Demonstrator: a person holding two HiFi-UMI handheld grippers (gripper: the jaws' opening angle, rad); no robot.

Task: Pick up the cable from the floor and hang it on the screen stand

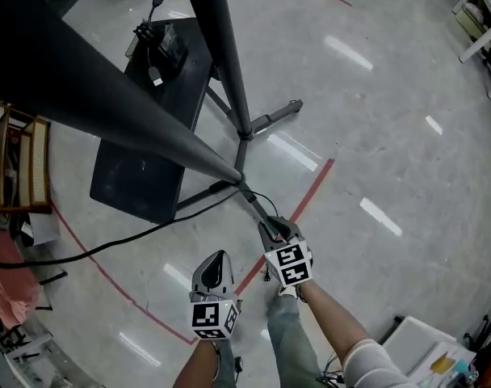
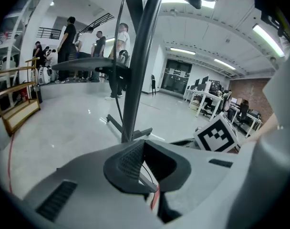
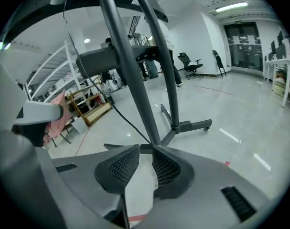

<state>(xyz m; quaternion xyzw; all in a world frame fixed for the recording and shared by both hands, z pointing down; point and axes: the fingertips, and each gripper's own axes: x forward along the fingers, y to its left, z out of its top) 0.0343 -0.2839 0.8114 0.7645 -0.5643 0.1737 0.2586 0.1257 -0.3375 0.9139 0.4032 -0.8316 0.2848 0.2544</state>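
2 sets apart, nothing gripped: L tongs (image 1: 216, 257) / R tongs (image 1: 274, 226) | cable (image 1: 132, 239) on floor by screen stand (image 1: 229, 63)

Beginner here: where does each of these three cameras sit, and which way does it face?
Head view: on the person's head, looking steeply down at floor, cable and stand; both forearms, left claw and right claw show.
Left gripper view: on the left claw, facing along its parted jaws toward the stand; right claw's marker cube shows.
Right gripper view: on the right claw, facing the stand.
Shared: all see the stand.
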